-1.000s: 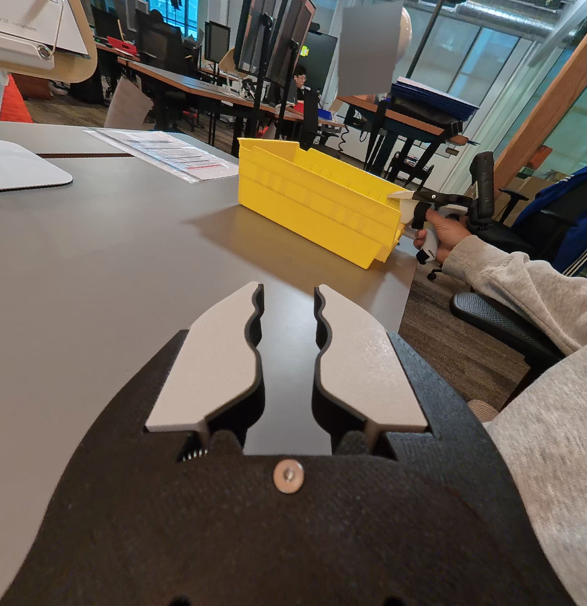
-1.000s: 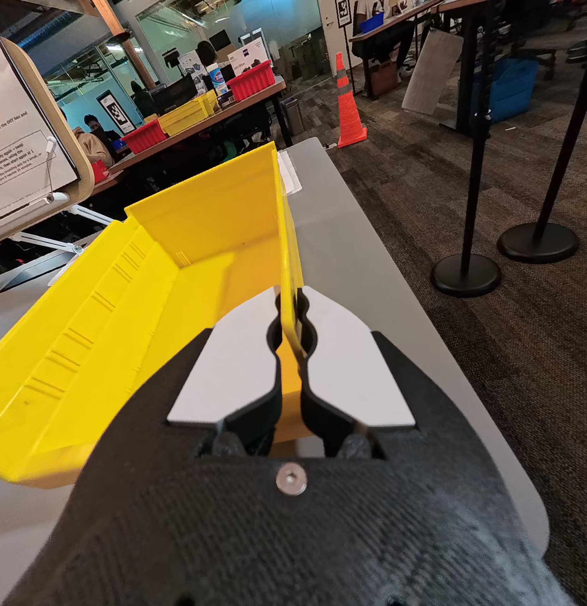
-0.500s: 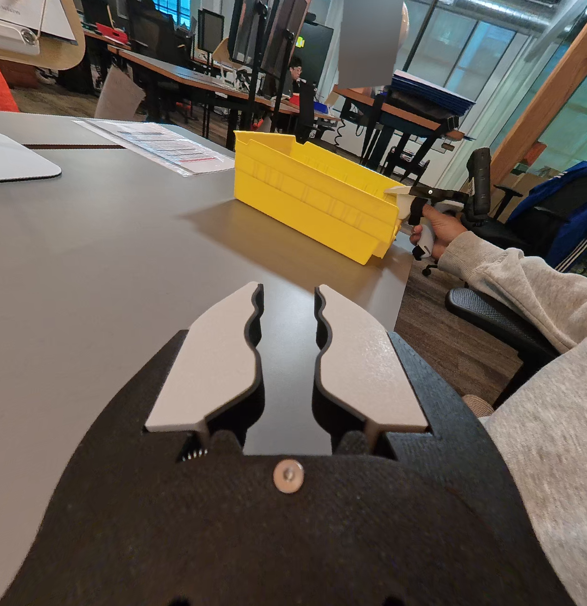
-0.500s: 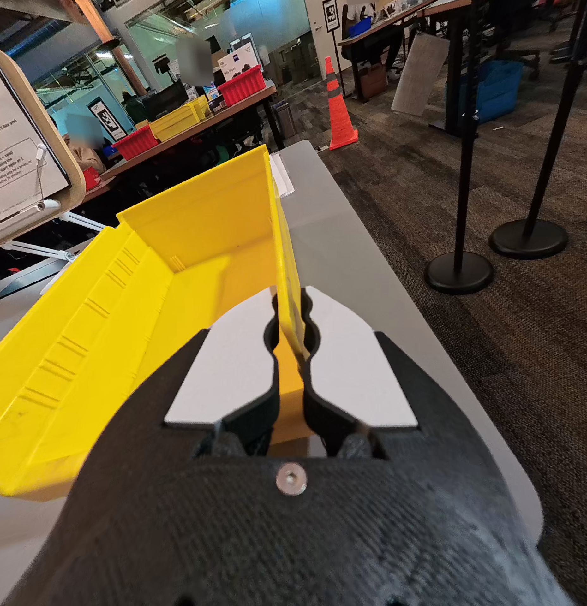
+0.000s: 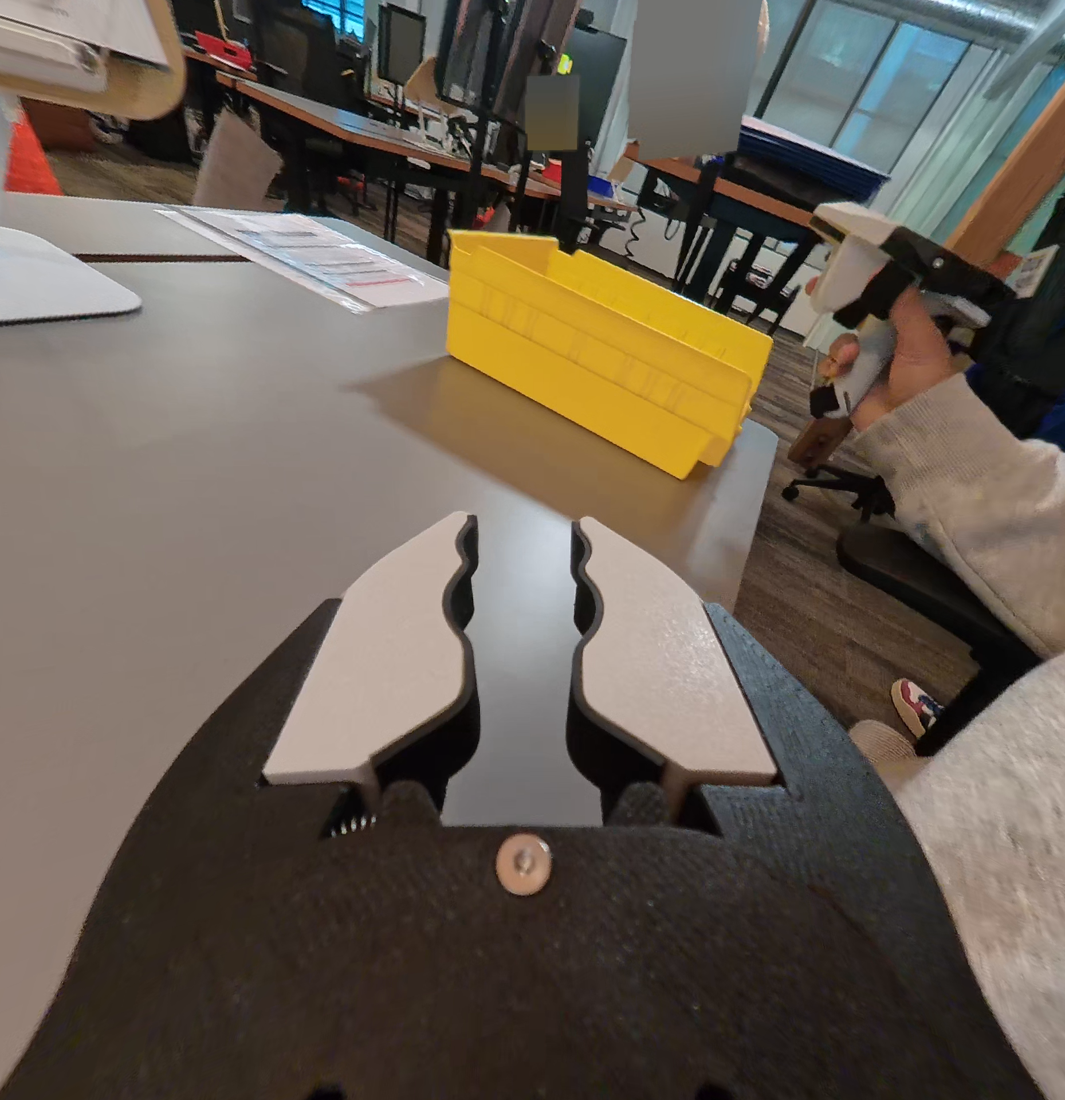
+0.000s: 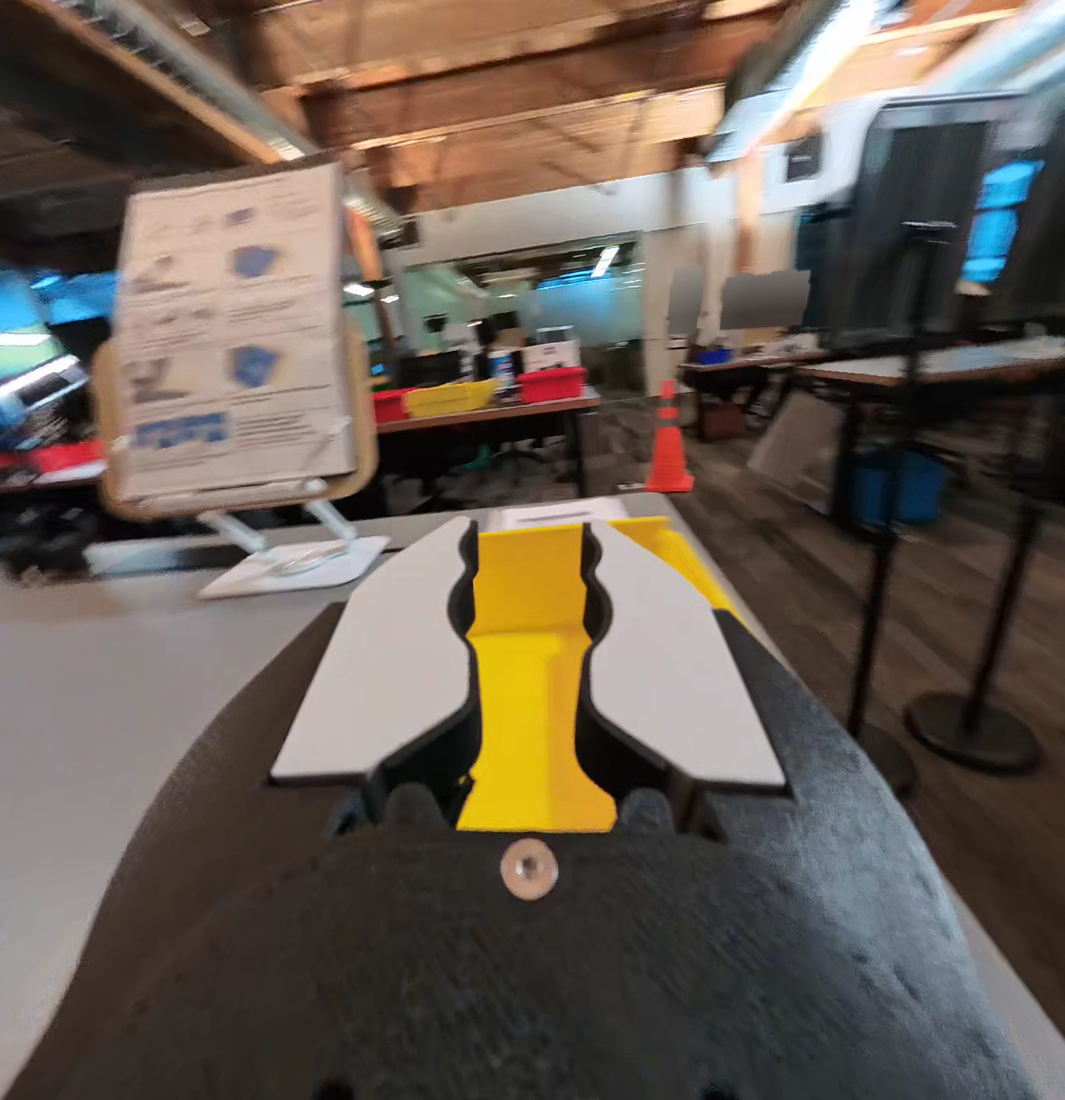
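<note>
A yellow plastic bin [image 5: 601, 351] rests on the grey table [image 5: 190, 464] near its far right corner. My left gripper [image 5: 522, 527] is open and empty, low over the table, well short of the bin. My right gripper [image 6: 528, 530] is open and empty, raised above the bin [image 6: 527, 684], whose inside shows between its fingers. In the left wrist view the right gripper [image 5: 839, 238] is held in a hand up and to the right of the bin, apart from it.
A clipboard stand with a printed sheet [image 6: 232, 339] stands on a white base [image 6: 297, 565] at the table's far left. A laminated sheet [image 5: 315, 256] lies behind the bin. The table edge [image 5: 750, 506] is close on the right; black stanchion posts [image 6: 988, 625] stand on the floor. Tip to tip, the grippers are about 40 centimetres apart.
My right gripper let go of the bin's side wall, opened, and lifted up and back from it. The bin now sits flat. My left gripper stayed open and barely moved.
</note>
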### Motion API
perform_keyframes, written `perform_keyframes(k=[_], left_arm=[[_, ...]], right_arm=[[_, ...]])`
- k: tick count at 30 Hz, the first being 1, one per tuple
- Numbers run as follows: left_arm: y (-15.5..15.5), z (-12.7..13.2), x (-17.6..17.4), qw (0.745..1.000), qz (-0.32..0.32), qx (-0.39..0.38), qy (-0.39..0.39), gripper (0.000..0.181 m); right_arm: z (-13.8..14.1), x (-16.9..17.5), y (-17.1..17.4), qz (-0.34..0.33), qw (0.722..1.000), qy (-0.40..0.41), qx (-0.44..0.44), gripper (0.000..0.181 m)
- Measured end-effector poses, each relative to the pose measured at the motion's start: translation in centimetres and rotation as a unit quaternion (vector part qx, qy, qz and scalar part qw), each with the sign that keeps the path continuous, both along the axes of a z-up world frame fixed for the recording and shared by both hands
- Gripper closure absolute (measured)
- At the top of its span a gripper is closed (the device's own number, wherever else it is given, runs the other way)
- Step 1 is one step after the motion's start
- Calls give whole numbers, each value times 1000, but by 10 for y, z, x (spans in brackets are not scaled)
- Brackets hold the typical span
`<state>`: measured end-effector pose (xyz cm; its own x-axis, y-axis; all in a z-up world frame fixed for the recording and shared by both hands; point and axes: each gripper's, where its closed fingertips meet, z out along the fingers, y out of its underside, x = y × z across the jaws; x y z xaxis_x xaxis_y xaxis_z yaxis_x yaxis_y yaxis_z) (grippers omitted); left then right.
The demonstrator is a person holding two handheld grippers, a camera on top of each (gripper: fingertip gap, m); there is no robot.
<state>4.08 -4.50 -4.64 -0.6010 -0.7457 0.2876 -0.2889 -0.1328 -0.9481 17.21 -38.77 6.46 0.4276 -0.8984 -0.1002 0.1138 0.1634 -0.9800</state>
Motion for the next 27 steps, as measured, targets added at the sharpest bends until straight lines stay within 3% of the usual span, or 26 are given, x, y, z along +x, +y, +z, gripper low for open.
perform_keyframes(k=[3, 7, 9, 12, 14, 17, 20, 24, 27], left_arm=[[28, 10, 10, 999, 51, -2, -4, 149], [125, 27, 12, 972, 228, 46, 11, 129], [189, 40, -11, 935, 344, 83, -11, 127], [279, 50, -74, 842, 514, 158, -35, 130], [316, 47, -110, 791, 574, 209, -32, 133], [349, 23, -132, 755, 598, 269, 16, 130], [362, -3, -133, 758, 587, 277, 66, 129], [378, -1, -146, 738, 607, 290, 56, 168], [385, 0, -154, 749, 609, 257, 48, 174]], right_arm=[[6, -23, 88, 96, 992, -32, -69, 151], [10, -60, 155, 185, 974, -53, -116, 152], [8, -73, 171, 223, 969, -54, -96, 158], [-14, -80, 193, 282, 958, -19, -44, 165], [-39, -77, 208, 317, 947, 28, -44, 164], [-63, -75, 228, 357, 929, 73, -61, 163], [-70, -80, 241, 378, 919, 79, -81, 162], [-80, -87, 248, 388, 912, 83, -106, 163], [-85, -91, 252, 397, 906, 90, -117, 163]])
